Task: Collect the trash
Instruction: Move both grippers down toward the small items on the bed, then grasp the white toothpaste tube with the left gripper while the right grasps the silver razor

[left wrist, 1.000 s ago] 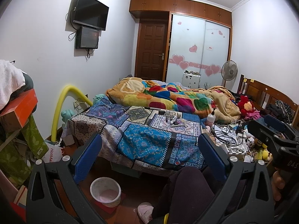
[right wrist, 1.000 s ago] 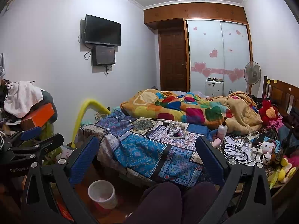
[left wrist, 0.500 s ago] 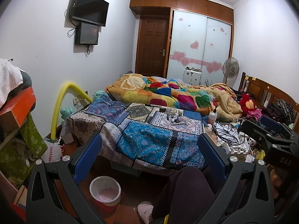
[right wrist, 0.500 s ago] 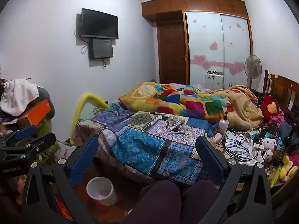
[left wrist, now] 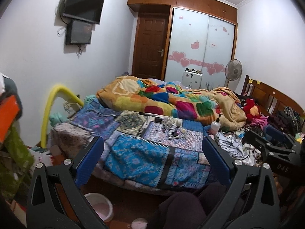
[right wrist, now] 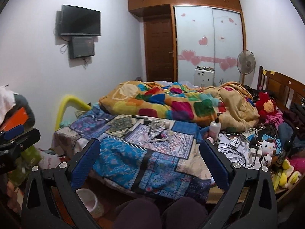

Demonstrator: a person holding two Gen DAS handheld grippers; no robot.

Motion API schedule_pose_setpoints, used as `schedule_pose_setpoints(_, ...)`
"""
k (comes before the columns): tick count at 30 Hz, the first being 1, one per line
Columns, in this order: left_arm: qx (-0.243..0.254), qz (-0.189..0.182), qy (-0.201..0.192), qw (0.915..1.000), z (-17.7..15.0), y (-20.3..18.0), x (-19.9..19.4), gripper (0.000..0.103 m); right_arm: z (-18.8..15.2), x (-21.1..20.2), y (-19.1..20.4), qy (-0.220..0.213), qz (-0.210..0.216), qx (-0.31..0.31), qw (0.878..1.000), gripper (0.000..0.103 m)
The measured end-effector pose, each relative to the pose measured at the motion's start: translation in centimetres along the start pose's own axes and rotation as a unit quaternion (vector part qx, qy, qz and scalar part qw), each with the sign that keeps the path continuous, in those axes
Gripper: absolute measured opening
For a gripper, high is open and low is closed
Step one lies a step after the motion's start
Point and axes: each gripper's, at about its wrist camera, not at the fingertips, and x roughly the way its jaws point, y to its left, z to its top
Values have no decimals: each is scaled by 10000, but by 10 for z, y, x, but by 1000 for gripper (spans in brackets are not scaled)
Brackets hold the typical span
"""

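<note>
bed (left wrist: 144, 152): centre of frame
small clutter (left wrist: 174, 128): on bed, mid-frame
quilt (left wrist: 167, 101): behind clutter
bucket (left wrist: 101, 208): floor, lower left
cables (left wrist: 232, 143): right of clutter

1. At your 12 o'clock lies a bed (right wrist: 144, 152) under a blue patchwork quilt (left wrist: 137, 156).
2. Beyond the quilt, toward 1 o'clock, you see a bunched orange blanket (right wrist: 171, 103) with coloured patches.
3. At 10 o'clock a dark television (left wrist: 83, 3) hangs on the wall, with a smaller screen (left wrist: 79, 32) just below it.
4. At 12 o'clock, far off, you face a brown door (right wrist: 159, 47) beside a wardrobe (right wrist: 207, 43) stuck with pink hearts.
5. At 2 o'clock a standing fan (right wrist: 246, 62) rises behind the bed.
6. At 3 o'clock you have tangled cables (right wrist: 236, 145) and a red plush toy (left wrist: 252, 110).
</note>
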Motion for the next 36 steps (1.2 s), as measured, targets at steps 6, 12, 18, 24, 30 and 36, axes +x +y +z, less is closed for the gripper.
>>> schedule_pose_setpoints(6,-27,-157,214,9996,16,-18,70,101,14,46,-28,243,-155,99,9995,103)
schedule_pose_setpoints(12,93,-145,637,9978,22,-34,152,101,22,106,-54,647,-95,105,9978,103)
schedule_pose_setpoints(18,20,-280,1175,9927,15,-46,241,101,20,170,-85,1159,164,321,9926,103)
schedule_pose_setpoints(24,-10,-369,1741,9840,-3,-49,318,101,8,234,-107,1637,118,478,9853,103)
schedule_pose_setpoints(30,-22,-378,2059,9778,-21,-45,383,98,-8,296,-122,2044,273,703,9760,101)
schedule_pose_setpoints(36,165,-495,2298,9718,-32,-44,435,81,-28,353,-124,2517,559,803,9628,72)
